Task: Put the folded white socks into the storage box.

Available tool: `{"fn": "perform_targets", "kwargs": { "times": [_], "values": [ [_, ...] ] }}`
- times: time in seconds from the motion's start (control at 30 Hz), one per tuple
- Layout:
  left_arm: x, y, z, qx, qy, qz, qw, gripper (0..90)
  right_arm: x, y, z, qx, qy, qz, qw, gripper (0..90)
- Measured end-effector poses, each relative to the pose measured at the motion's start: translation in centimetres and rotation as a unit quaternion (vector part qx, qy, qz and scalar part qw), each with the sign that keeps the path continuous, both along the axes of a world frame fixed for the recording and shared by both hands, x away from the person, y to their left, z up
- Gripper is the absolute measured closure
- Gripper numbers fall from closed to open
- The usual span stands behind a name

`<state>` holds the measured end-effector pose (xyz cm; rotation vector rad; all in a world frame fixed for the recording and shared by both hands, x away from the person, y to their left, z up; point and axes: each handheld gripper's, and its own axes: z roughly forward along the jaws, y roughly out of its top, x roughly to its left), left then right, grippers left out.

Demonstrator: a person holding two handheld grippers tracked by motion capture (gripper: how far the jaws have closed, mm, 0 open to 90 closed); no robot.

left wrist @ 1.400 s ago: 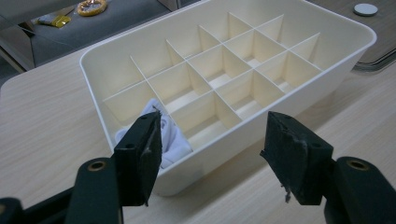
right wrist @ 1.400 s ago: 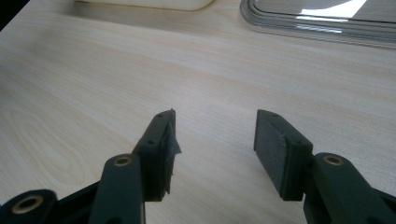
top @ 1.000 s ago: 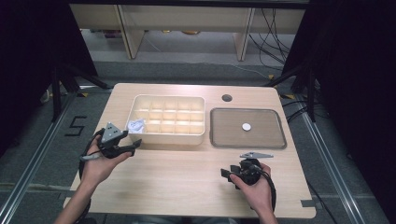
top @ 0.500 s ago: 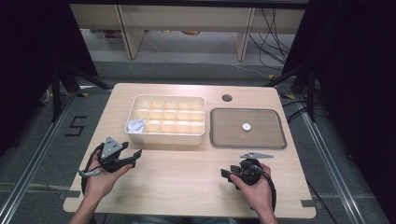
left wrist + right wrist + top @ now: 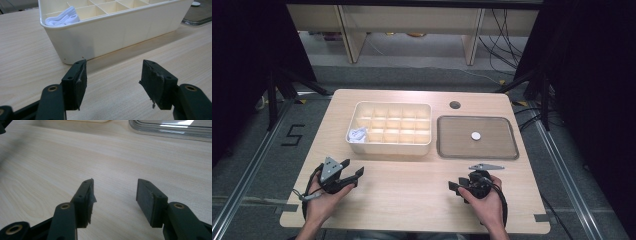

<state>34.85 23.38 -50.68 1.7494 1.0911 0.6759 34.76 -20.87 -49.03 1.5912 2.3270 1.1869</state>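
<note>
Pulled back from the cream divided box since a second ago, my left tongs rest low with jaws apart and empty, the white wad in the corner cell just ahead, while my right tongs, likewise spread, sit near the grey tray.

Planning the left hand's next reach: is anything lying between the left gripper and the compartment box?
No. In the left gripper view, bare wooden table lies between the open left gripper and the cream compartment box; the high view agrees.
</note>
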Motion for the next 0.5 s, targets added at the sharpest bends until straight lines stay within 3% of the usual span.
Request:
{"fn": "perform_targets", "kwargs": {
  "times": [0.27, 0.33, 0.37, 0.5],
  "values": [
    [-0.2, -0.2, -0.5, -0.008, -0.008, -0.001, 0.9999, 37.0, -0.1, 0.1, 0.1, -0.003, 0.011, -0.009, 0.9999, 49.0],
    [-0.1, -0.1, -0.5, -0.014, -0.013, -0.002, 0.9998, 36.9, 0.0, 0.0, 0.1, 0.001, 0.001, -0.001, 1.0, 49.0],
    [-0.2, -0.1, -0.5, -0.014, -0.015, -0.001, 0.9998, 36.9, -0.1, 0.0, 0.3, -0.006, 0.001, -0.01, 0.9999, 49.0],
    [-0.2, 0.0, -0.4, -0.018, -0.026, 0.001, 0.9995, 36.7, -0.4, -0.2, 1.3, 0.012, -0.018, 0.004, 0.9998, 49.4]
  ]
}}
